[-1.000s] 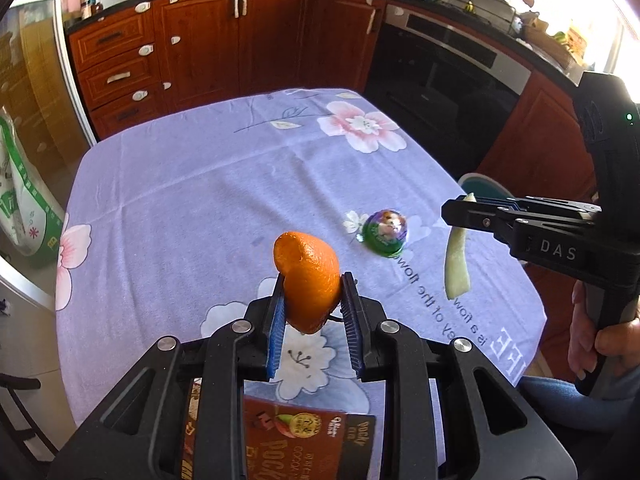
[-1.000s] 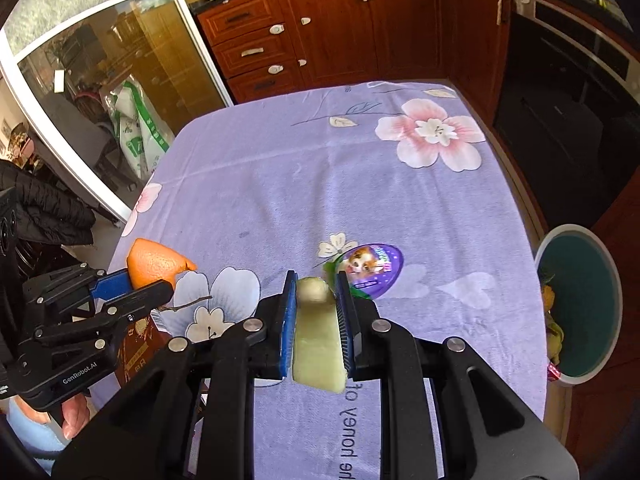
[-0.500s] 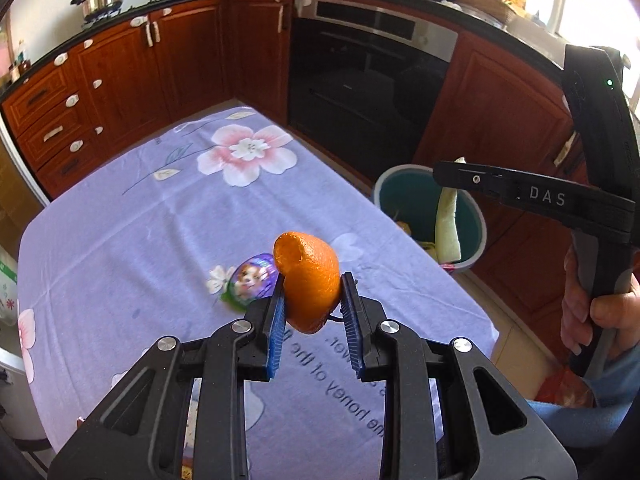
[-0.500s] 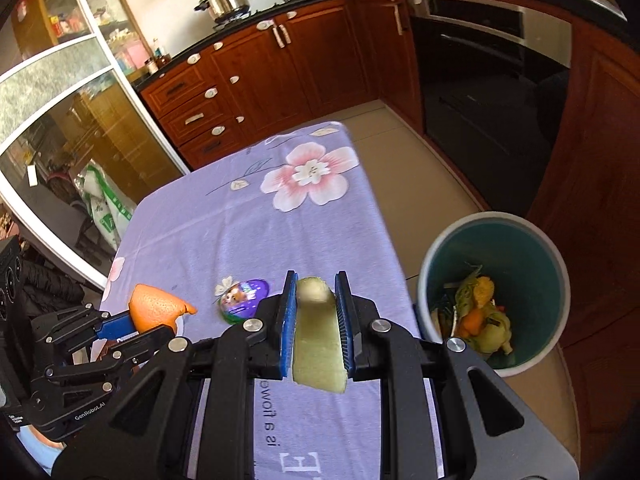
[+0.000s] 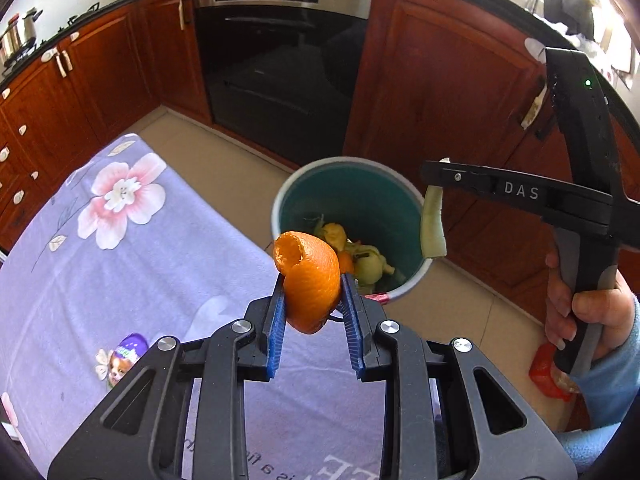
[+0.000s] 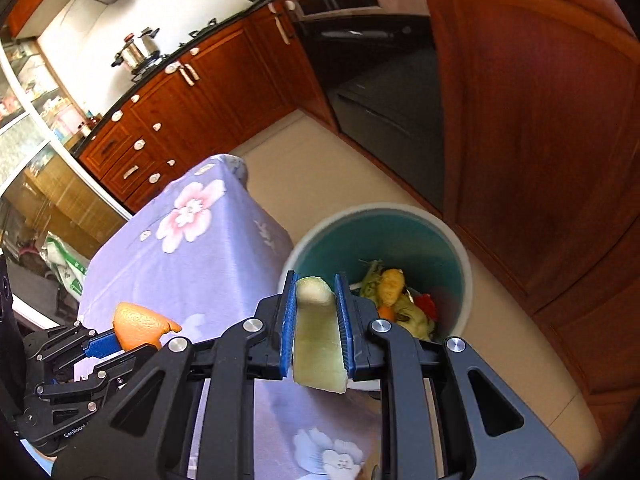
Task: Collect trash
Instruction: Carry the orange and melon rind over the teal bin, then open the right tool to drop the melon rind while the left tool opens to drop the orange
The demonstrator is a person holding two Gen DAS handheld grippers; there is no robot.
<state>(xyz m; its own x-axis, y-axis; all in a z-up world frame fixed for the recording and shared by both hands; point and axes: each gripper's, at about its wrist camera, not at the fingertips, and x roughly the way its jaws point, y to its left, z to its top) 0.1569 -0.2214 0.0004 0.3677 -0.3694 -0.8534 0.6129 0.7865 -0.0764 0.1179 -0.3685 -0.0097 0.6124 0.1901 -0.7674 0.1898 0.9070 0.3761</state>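
Observation:
My left gripper (image 5: pixel 312 286) is shut on an orange peel (image 5: pixel 308 276), held above the table's edge near the teal trash bin (image 5: pixel 296 196). My right gripper (image 6: pixel 316 286) is shut on a pale green melon rind (image 6: pixel 318 340), held just short of the bin's near rim (image 6: pixel 292 256). The bin stands on the floor beside the table and holds fruit scraps (image 6: pixel 400 300). In the left wrist view the rind (image 5: pixel 433 224) hangs from the right gripper (image 5: pixel 434 178) over the bin's right rim. The peel also shows in the right wrist view (image 6: pixel 138 326).
A purple foil egg wrapper (image 5: pixel 128 350) lies on the lilac flowered tablecloth (image 5: pixel 120 264). Wooden cabinets (image 6: pixel 540 140) and a black oven (image 5: pixel 280 64) stand close behind the bin. Tiled floor (image 6: pixel 320 168) runs between table and cabinets.
Both grippers have swung right from over the table toward the bin, each keeping its hold. The bin now fills the middle of both views.

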